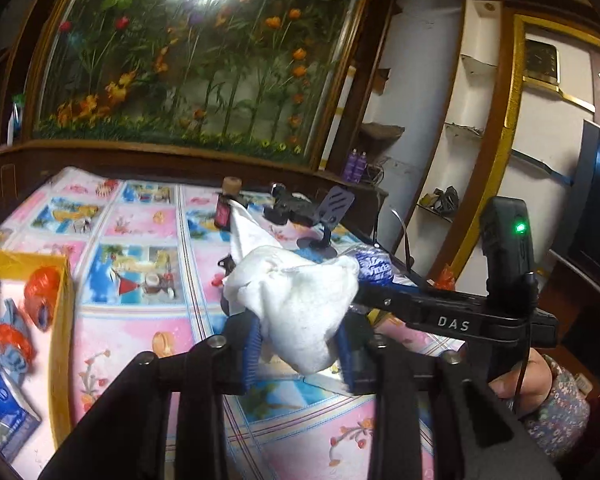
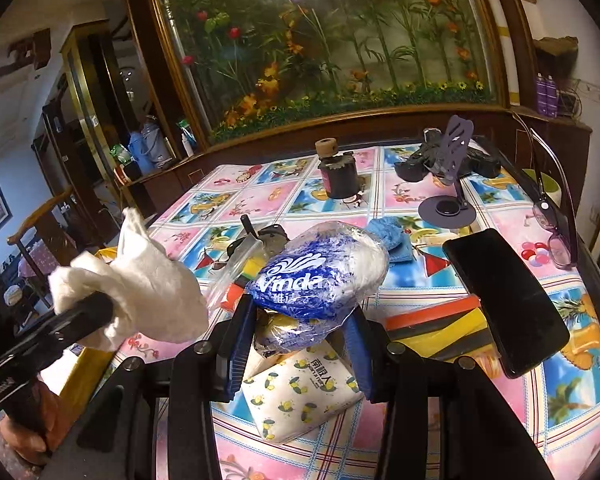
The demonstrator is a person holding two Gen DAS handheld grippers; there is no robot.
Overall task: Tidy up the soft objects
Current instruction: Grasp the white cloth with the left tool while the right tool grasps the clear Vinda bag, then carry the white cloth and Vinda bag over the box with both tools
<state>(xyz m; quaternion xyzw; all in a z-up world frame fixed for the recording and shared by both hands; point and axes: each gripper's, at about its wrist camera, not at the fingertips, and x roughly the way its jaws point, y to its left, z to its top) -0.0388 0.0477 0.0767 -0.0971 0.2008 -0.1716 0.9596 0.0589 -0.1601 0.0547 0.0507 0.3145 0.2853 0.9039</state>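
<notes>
Currently, sorting is being carried out and is judged partly done: tissue packs [image 1: 8, 412] are already lying in the yellow box [image 1: 62, 344] at near left. A white cloth [image 1: 300, 304] is being clamped by the left gripper [image 1: 300, 354], and a blue Vinda tissue pack [image 2: 312, 276] by the right gripper [image 2: 300, 354]. A lemon-print tissue pack [image 2: 304, 392] is still waiting on the patterned tablecloth [image 2: 480, 420], beside a phone [image 2: 504, 300]. An aquarium [image 2: 320, 40] is standing at the far side.

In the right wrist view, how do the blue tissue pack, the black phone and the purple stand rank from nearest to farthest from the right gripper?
1. Blue tissue pack: between the right gripper's fingers, centre.
2. Black phone: on the table, to the right.
3. Purple stand: far back, on the right.
</notes>
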